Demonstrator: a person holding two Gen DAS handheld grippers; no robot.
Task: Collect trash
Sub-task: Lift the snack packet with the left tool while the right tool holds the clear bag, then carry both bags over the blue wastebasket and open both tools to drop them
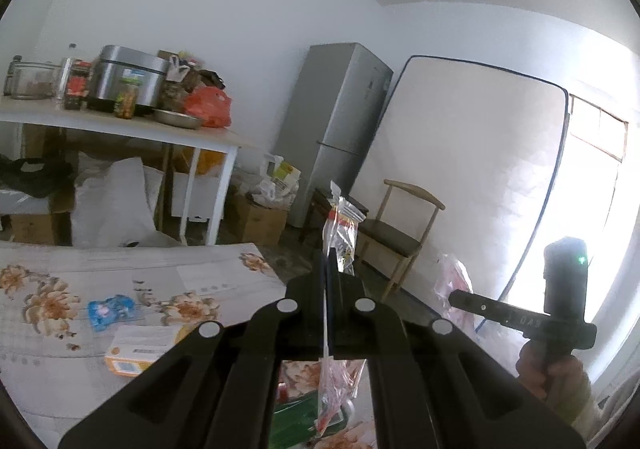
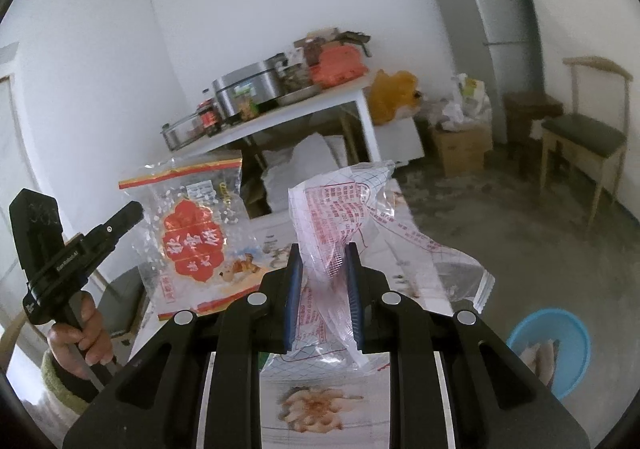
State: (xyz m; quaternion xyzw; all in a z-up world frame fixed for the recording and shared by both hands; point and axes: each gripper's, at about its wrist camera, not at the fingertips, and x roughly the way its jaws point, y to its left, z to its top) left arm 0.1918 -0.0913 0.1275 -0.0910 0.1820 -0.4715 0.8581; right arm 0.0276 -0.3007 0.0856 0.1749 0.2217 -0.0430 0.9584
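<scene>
My left gripper point(image 1: 329, 261) is shut on a clear snack bag with a red label point(image 1: 341, 237), seen edge-on and held up above the floral table point(image 1: 120, 273). The same snack bag point(image 2: 192, 237) shows flat in the right wrist view, beside the left gripper point(image 2: 134, 213). My right gripper point(image 2: 323, 253) is shut on a crumpled clear wrapper with red print point(image 2: 344, 209), held above the table. The right gripper point(image 1: 456, 299) also shows at the right of the left wrist view with the wrapper point(image 1: 454, 281). A blue packet point(image 1: 110, 311) and an orange-and-white box point(image 1: 138, 349) lie on the table.
A blue basin point(image 2: 552, 345) stands on the floor at the right. A white side table point(image 1: 120, 129) holds a rice cooker, jars and a red bag. A grey fridge point(image 1: 340, 121), a wooden chair point(image 1: 400, 237), cardboard boxes point(image 1: 260, 217) and a leaning mattress point(image 1: 472, 169) stand beyond.
</scene>
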